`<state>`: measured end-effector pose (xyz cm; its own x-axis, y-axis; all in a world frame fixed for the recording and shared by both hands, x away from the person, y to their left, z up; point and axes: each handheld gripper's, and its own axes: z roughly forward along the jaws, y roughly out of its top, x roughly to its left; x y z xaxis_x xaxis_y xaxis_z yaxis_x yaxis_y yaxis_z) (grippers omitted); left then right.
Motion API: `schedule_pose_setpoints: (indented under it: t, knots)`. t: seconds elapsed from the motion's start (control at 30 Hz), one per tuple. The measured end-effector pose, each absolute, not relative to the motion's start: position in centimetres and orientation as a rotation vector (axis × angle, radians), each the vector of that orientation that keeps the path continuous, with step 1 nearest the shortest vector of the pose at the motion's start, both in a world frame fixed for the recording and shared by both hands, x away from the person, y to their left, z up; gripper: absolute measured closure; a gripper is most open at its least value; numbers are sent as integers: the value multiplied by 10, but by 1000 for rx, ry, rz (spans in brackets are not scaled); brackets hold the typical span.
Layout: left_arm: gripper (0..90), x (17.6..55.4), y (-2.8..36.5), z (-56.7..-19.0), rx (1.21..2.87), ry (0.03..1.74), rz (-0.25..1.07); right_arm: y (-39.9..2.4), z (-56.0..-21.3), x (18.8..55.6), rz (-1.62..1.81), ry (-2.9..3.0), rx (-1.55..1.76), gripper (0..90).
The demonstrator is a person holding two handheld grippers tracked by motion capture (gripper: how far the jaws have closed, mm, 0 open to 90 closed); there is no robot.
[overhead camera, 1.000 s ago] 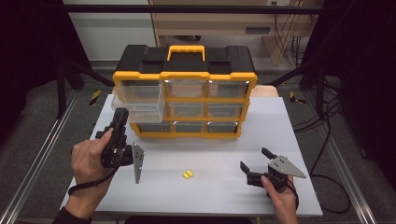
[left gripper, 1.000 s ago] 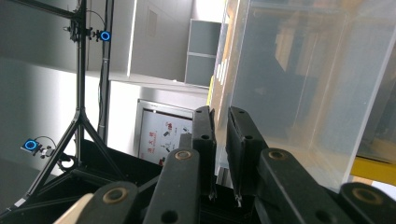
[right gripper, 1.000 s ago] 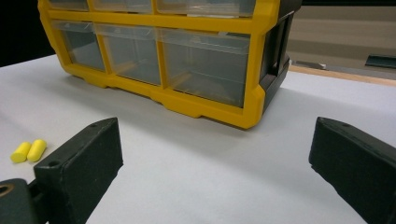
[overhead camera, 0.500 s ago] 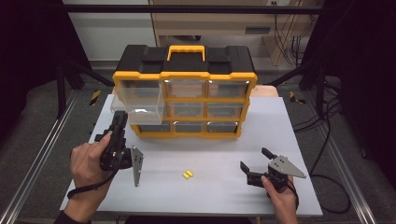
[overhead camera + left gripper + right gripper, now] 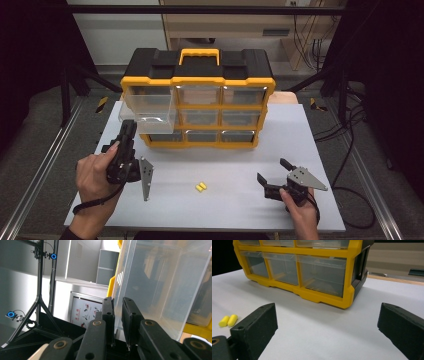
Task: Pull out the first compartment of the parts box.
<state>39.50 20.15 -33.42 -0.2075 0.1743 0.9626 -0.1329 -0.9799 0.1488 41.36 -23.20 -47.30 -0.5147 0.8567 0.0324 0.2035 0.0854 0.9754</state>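
Standing at the back of the white table (image 5: 240, 210), a yellow-and-black storage box (image 5: 197, 100) with a carry handle on top faces the person with three rows of clear drawers. One clear drawer (image 5: 149, 107) on the box's left side — it appears to be the middle one — is pulled well out of its slot and sticks forward past the yellow frame.

The left gripper (image 5: 129, 131) sits in the person's left hand (image 5: 92, 175), pointing away from the person toward that drawer. In the left gripper view its jaws are pinched nearly together on the drawer's thin front wall (image 5: 147, 287), one jaw on each side of the plastic.

The right gripper (image 5: 272, 177) rests low near the table's front right corner, held by the right hand (image 5: 300, 212), with the grey three-cornered plate on top. Its jaws stand wide apart and hold nothing — in the right gripper view the bare table and the lower right corner of the box (image 5: 322, 277) show between them.

Two small yellow earplugs (image 5: 200, 187) lie side by side, touching, on the open table between the two grippers, well in front of the box. In the right gripper view they sit just left of the left-hand jaw (image 5: 228, 320).
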Motion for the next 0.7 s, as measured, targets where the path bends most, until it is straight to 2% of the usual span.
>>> schedule_pose_setpoints:
  t: [0.3, 0.33, 0.43, 0.47, 0.57, 0.6, 0.7]
  knots:
    - [780, 395, 202, -334, 1823, 85, 2270, -232, -473, 414, 1462, 1795, 1045, 31]
    - [761, 395, 202, -334, 1817, 99, 2248, -232, -473, 414, 1458, 1795, 1043, 31]
    - [626, 396, 203, -335, 1803, 172, 2198, -231, -474, 414, 1459, 1795, 1044, 30]
    - [539, 396, 204, -336, 1783, 210, 2169, -231, -474, 414, 1458, 1794, 1043, 29]
    - [502, 393, 208, -340, 1756, 302, 2049, -230, -474, 414, 1459, 1792, 1055, 30]
    - [442, 392, 210, -344, 1747, 352, 1988, -229, -475, 414, 1442, 1800, 1081, 36]
    - [419, 391, 215, -355, 1751, 451, 1872, -226, -475, 415, 1430, 1818, 1106, 42]
